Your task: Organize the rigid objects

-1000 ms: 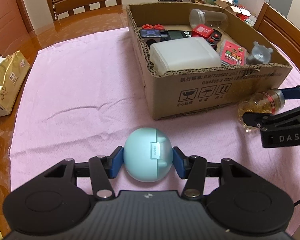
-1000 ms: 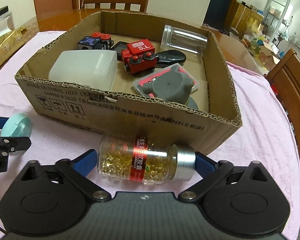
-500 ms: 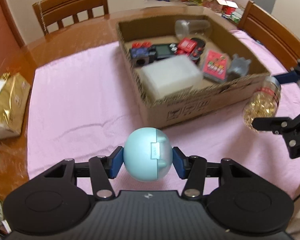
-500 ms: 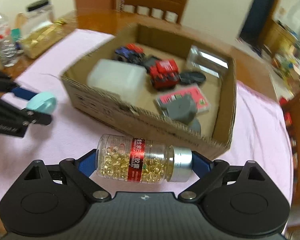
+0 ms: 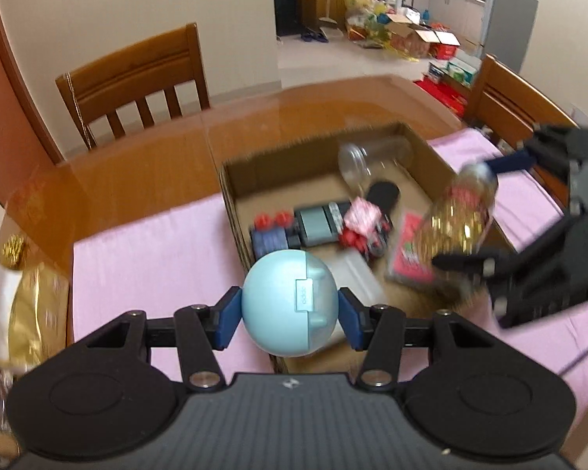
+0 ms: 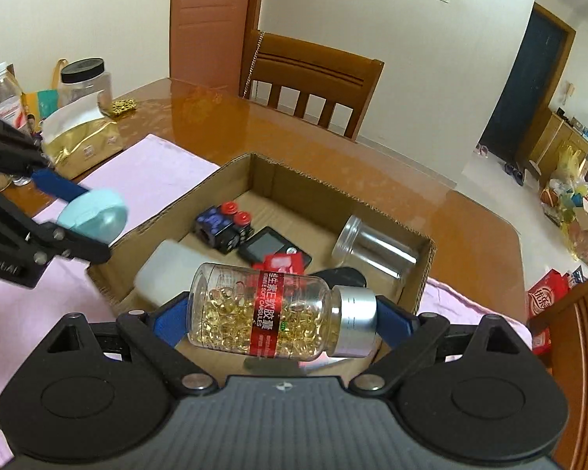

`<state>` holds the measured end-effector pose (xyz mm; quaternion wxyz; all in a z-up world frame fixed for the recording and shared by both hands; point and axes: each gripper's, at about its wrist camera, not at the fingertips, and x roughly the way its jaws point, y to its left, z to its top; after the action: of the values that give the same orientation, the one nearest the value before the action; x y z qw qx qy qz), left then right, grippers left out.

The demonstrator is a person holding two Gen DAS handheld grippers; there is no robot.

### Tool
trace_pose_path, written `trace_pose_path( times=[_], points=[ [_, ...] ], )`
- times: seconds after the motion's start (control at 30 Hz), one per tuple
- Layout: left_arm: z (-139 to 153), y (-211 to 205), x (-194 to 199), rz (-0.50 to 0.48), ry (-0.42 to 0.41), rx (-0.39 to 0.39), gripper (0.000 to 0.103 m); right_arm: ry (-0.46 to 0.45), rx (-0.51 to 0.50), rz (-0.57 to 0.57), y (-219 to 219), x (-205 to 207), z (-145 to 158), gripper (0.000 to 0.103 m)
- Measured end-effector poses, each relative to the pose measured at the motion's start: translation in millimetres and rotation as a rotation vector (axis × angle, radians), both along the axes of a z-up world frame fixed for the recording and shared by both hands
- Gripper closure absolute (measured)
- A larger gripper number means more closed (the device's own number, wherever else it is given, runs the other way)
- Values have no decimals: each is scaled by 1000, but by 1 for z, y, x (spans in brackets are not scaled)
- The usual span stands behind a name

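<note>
My left gripper (image 5: 290,309) is shut on a light blue round case (image 5: 290,303), held in the air over the near left edge of the cardboard box (image 5: 231,196). My right gripper (image 6: 282,313) is shut on a clear capsule bottle (image 6: 270,309) with a red label and silver cap, lying sideways above the box's near side. The bottle (image 5: 458,219) also shows in the left wrist view over the box's right side, and the blue case (image 6: 94,215) shows in the right wrist view. The box (image 6: 423,270) holds a white container (image 6: 168,270), toy blocks (image 6: 223,223), a clear jar (image 6: 372,250) and other items.
The box stands on a pink cloth (image 5: 156,254) on a brown wooden table (image 5: 137,164). A gold bag (image 6: 82,145), a plastic jar (image 6: 84,82) and a water bottle (image 6: 4,98) stand at the table's left. Wooden chairs (image 5: 137,82) stand around the table.
Both grippers have risen from the cloth with their objects and moved forward over the box. The case and the bottle now hang above the box's near edge.
</note>
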<state>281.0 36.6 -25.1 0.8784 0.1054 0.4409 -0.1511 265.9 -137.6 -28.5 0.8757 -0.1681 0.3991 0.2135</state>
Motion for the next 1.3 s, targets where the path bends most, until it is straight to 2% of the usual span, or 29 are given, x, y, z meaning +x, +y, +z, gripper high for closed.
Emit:
trace_pose_path(
  times=[0.27,0.37,0.43,0.6,0.67,0.7,0.73,0.8,0.93,1.03,1.17,1.23,1.3],
  points=[
    [-16,-21,67,31,6,-6,52,60,-22,52,8,18,-26,6],
    [-25,-29,82,35,21,-10,52,69,-15,62,9,16,-29,5],
    [-31,-37,91,30,31,-15,52,59,-7,56,8,14,-28,0],
    [-44,-51,108,21,40,-24,50,69,12,35,4,14,-25,0],
    [-46,-53,111,27,30,-36,39,78,10,18,2,12,-24,0],
    [-45,-54,111,35,14,-40,22,82,10,10,0,11,-24,0],
    [-44,-53,110,50,-7,-40,10,83,13,6,-2,11,-23,0],
    [-37,-50,104,71,-63,-52,9,88,18,-12,-4,10,-21,0],
    [-16,-37,88,85,-102,-79,7,100,25,-63,-9,10,-14,0],
    [2,-28,63,94,-146,-33,6,134,20,-136,-12,10,-9,0],
    [19,-24,24,121,-135,80,6,180,-39,-254,-15,8,-7,0],
    [23,-21,4,130,-117,101,6,194,-59,-313,-15,3,-7,0],
    [23,-17,-12,156,-98,87,6,196,-62,-358,-16,-4,-7,0]
  ],
)
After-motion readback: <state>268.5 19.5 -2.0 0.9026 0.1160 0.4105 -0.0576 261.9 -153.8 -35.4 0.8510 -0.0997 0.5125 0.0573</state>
